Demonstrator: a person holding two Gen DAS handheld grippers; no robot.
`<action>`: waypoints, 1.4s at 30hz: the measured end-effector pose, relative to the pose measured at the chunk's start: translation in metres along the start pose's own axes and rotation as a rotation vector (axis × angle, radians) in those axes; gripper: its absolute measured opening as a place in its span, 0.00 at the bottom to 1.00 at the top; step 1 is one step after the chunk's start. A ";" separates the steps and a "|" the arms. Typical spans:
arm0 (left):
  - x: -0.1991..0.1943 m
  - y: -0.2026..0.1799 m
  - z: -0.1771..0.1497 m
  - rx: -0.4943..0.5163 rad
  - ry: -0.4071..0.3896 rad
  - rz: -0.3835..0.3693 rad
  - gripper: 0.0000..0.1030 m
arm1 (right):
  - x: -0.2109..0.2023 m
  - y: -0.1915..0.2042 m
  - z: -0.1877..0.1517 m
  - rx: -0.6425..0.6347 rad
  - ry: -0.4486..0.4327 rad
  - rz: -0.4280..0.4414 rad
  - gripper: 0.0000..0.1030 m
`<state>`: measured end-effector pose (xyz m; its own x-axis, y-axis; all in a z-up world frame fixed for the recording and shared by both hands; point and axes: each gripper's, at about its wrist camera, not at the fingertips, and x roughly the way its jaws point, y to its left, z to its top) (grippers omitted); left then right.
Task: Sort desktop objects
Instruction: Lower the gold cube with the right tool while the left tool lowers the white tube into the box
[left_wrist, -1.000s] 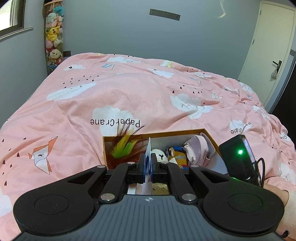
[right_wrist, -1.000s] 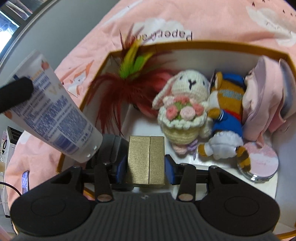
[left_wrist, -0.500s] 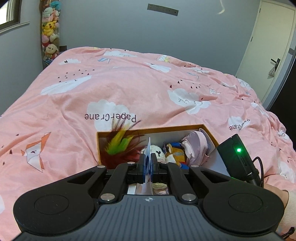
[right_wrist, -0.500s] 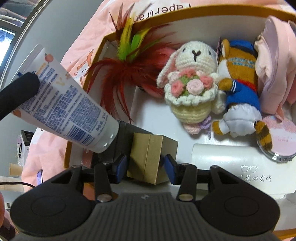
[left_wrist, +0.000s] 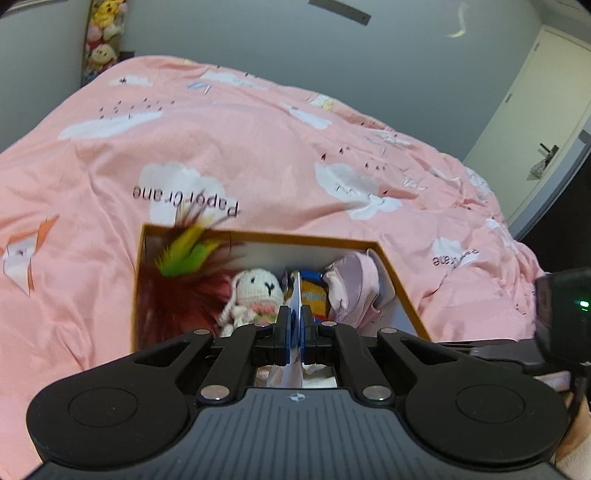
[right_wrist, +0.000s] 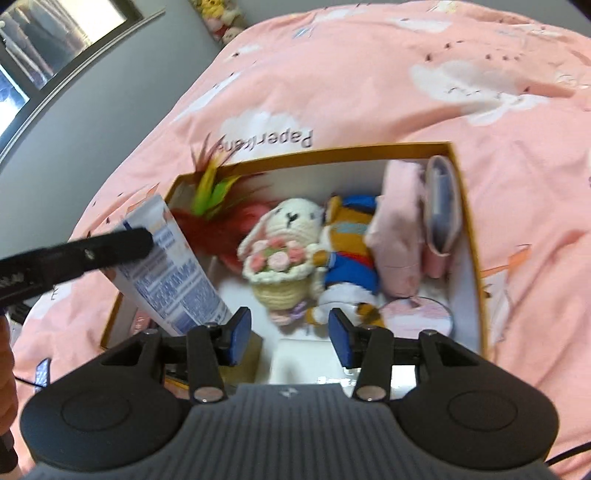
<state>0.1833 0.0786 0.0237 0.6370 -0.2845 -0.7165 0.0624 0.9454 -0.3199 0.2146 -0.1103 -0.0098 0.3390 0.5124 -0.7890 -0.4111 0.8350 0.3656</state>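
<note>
The white tube (right_wrist: 173, 277) with blue print hung tilted over the box (right_wrist: 469, 236) at 9 o'clock, its flat end clenched by the left gripper (left_wrist: 295, 328). Inside lay a crochet bunny (right_wrist: 284, 251), feathers (right_wrist: 214, 206) and a gold carton (right_wrist: 247, 358). The right gripper (right_wrist: 290, 332) stood released, empty.

The bedspread (right_wrist: 369, 74) is salmon pink, printed with white clouds, small dark birds, orange-and-white paper cranes and black lettering. The box (right_wrist: 469, 229) has a mustard-gold rim and white inside walls. In it, the feathers (right_wrist: 214, 206) are dark red with yellow and green tips. The knitted rabbit (right_wrist: 291, 225) is cream with pink flowers, and the tiger toy (right_wrist: 351, 254) is orange, blue and white. The tube (right_wrist: 173, 280) is white with blue print. The gripper pads (right_wrist: 240, 334) are blue on black bodies.
</note>
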 end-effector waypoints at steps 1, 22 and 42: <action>0.003 -0.001 -0.003 -0.010 0.006 0.006 0.04 | -0.001 -0.004 -0.001 0.001 -0.005 -0.003 0.48; 0.022 -0.023 -0.026 0.021 0.068 0.154 0.04 | 0.055 -0.009 0.005 -0.091 0.229 0.151 0.19; 0.021 -0.024 -0.035 0.053 0.098 0.140 0.04 | 0.099 0.014 0.009 -0.155 0.353 0.146 0.02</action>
<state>0.1682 0.0448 -0.0056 0.5644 -0.1613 -0.8096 0.0206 0.9832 -0.1816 0.2498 -0.0460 -0.0785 -0.0325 0.5002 -0.8653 -0.5650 0.7049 0.4288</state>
